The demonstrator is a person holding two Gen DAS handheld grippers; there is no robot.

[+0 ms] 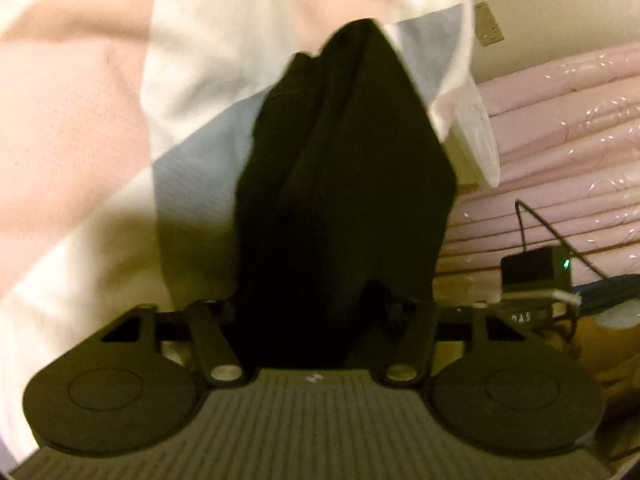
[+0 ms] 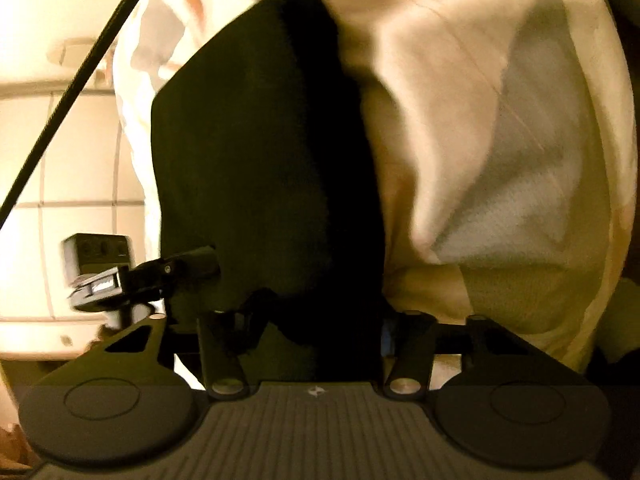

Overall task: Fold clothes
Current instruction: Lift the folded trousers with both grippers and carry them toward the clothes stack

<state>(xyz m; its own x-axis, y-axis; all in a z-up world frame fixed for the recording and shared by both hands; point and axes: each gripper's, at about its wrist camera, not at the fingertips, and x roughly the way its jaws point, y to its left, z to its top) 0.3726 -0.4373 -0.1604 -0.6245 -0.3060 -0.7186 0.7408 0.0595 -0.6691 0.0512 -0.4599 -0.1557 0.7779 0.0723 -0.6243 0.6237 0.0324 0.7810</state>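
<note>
A garment with white, pink and pale blue panels point(image 1: 200, 92) fills the upper part of the left wrist view and hangs in the air. My left gripper point(image 1: 344, 120) is shut on it; the black fingers point(image 1: 360, 200) meet and pinch the cloth near a blue panel. The same garment point(image 2: 480, 140) fills the right of the right wrist view. My right gripper point(image 2: 280, 100) is shut on the garment; its dark fingers point(image 2: 260, 160) press together, with cloth bunched around their tips.
Pink bedding or folded fabric point(image 1: 560, 120) lies at the right of the left wrist view, with a small black box with a green light point(image 1: 536, 270) and cables. The left gripper and its camera point(image 2: 100, 264) show at left in the right wrist view. A black cable point(image 2: 80, 80) crosses diagonally.
</note>
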